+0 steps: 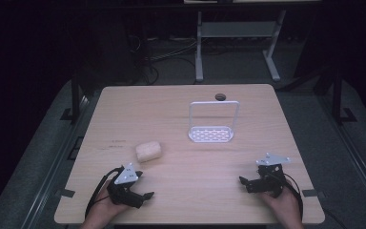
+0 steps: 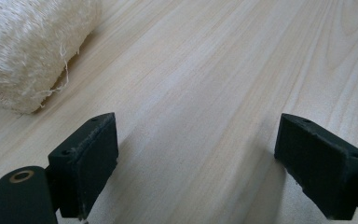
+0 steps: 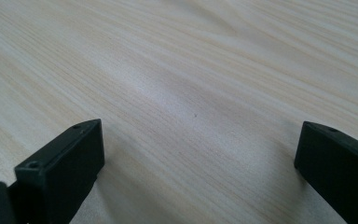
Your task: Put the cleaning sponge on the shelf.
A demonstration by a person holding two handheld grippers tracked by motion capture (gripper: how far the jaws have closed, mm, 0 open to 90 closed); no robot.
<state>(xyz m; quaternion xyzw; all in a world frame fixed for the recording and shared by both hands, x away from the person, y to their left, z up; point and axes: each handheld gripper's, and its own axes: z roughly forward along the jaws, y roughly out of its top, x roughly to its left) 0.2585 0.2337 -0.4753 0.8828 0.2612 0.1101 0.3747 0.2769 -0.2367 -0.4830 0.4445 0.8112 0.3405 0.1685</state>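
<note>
A pale, fibrous loofah-like block lies on the wooden table, left of the middle. In the left gripper view the same block fills the upper left corner, beyond and to the left of the jaws. My left gripper rests near the table's front left edge, open, nothing between its jaws. A white perforated rack with a tall wire handle stands at the middle back. My right gripper sits low at the front right, open over bare wood.
A dark round grommet hole sits at the table's far edge behind the rack. Beyond the table stand white desk legs and cables on a dark floor. Metal brackets flank the table's front corners.
</note>
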